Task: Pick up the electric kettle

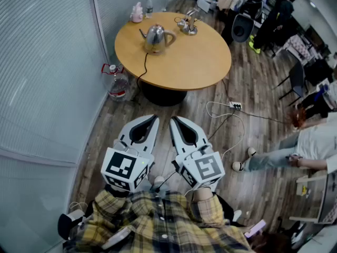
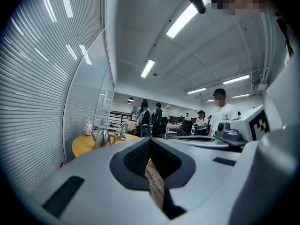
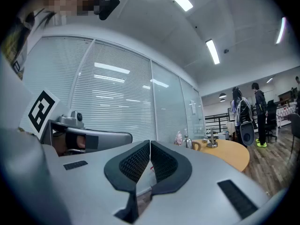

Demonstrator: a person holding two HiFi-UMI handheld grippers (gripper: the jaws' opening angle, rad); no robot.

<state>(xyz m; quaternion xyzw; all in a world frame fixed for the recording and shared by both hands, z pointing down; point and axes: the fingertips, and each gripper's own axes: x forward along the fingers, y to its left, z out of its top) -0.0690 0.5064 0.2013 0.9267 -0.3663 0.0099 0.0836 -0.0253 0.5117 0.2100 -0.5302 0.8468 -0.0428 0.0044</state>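
The steel electric kettle [image 1: 155, 37] stands on the round wooden table [image 1: 195, 57] at the far side of the room, its black cord trailing off the near edge. Both grippers are held low near my body, well short of the table. My left gripper [image 1: 154, 119] and right gripper [image 1: 174, 120] lie side by side, each shut and empty. Past the closed left gripper [image 2: 150, 139], the kettle [image 2: 104, 138] shows small and far to the left. In the right gripper view the kettle [image 3: 189, 143] sits far ahead, right of the closed right gripper [image 3: 150, 142].
A pink bottle [image 1: 137, 12], a clear bottle [image 1: 149, 7] and a metal tea set [image 1: 187, 25] share the table. A water jug [image 1: 118, 81] stands on the floor by the glass wall. A power strip [image 1: 235, 105] with white cable lies right; a seated person's legs [image 1: 268, 159] stretch out there.
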